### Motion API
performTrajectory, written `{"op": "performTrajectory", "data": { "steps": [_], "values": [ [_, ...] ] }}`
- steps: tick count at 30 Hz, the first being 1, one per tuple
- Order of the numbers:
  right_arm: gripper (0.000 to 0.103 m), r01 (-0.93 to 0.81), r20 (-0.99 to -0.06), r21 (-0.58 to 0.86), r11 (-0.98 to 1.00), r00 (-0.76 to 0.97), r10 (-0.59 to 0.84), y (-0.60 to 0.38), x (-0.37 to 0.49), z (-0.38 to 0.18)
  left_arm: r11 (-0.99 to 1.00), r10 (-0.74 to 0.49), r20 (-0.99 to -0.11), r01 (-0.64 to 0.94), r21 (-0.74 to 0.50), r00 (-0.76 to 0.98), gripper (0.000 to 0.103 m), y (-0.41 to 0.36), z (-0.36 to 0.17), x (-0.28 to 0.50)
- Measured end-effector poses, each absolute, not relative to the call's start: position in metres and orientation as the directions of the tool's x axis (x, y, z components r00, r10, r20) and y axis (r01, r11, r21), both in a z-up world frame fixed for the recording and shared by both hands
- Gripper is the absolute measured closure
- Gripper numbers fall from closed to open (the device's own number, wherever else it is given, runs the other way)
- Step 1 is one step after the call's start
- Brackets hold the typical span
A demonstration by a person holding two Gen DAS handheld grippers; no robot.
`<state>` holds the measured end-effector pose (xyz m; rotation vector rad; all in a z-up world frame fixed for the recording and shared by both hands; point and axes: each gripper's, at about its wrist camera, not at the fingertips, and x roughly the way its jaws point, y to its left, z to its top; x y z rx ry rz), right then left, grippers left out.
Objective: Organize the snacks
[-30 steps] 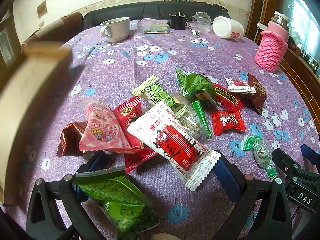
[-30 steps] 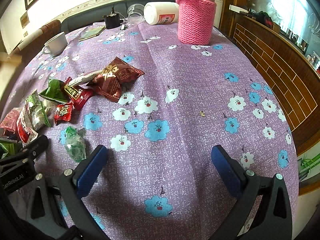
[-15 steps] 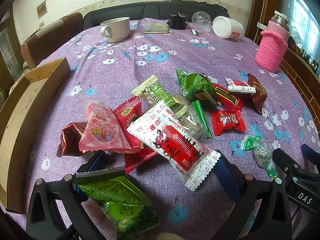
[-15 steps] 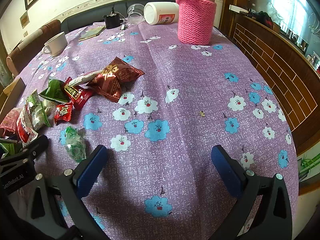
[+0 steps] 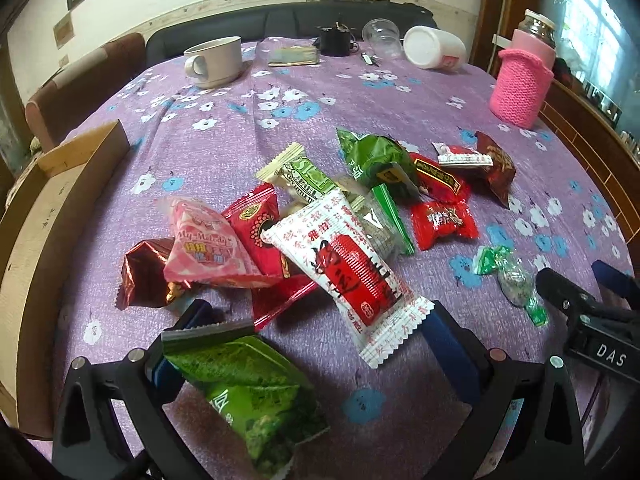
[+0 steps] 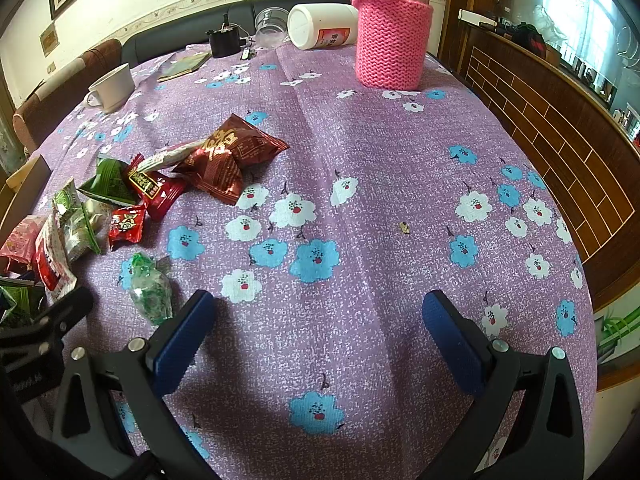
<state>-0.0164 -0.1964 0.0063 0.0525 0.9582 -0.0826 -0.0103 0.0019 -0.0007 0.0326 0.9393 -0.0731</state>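
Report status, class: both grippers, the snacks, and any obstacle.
Left gripper open, green packet lying against its left finger. Right gripper open, empty, over bare tablecloth. Snack pile loose on table; cardboard box at left. Nothing blocking.

glossy foil snacks [image 5: 344, 276], matt cloth tablecloth [image 6: 360, 184]

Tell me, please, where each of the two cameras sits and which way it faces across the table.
Left wrist view: on the left gripper, low over the purple tablecloth, facing the snack pile and the cardboard box; its open fingers and the right gripper's black body show.
Right wrist view: on the right gripper, facing mostly bare cloth towards the pink knitted bottle; its open fingers show, and the left gripper's body.
Shared: the snack pile, the white mug, the pink knitted bottle, the green wrapped candy.
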Motion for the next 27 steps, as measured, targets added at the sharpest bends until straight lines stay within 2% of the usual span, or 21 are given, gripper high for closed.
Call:
{"op": "performTrajectory", "data": {
  "steps": [19,27],
  "values": [
    [0.000,0.094,-0.819,0.008,0.996,0.572,-0.047,-0.197,-0.017,0.007,0.997,-0.052,-0.809,0.080,-0.007,0.585,0.001,0.002,-0.001,-0.010],
    [0.000,0.094,-0.819,0.008,0.996,0.572,-0.047,-0.197,-0.017,0.006,0.984,-0.102,-0.837,0.179,-0.005,0.537,0.000,0.004,0.001,-0.025]
  ]
}}
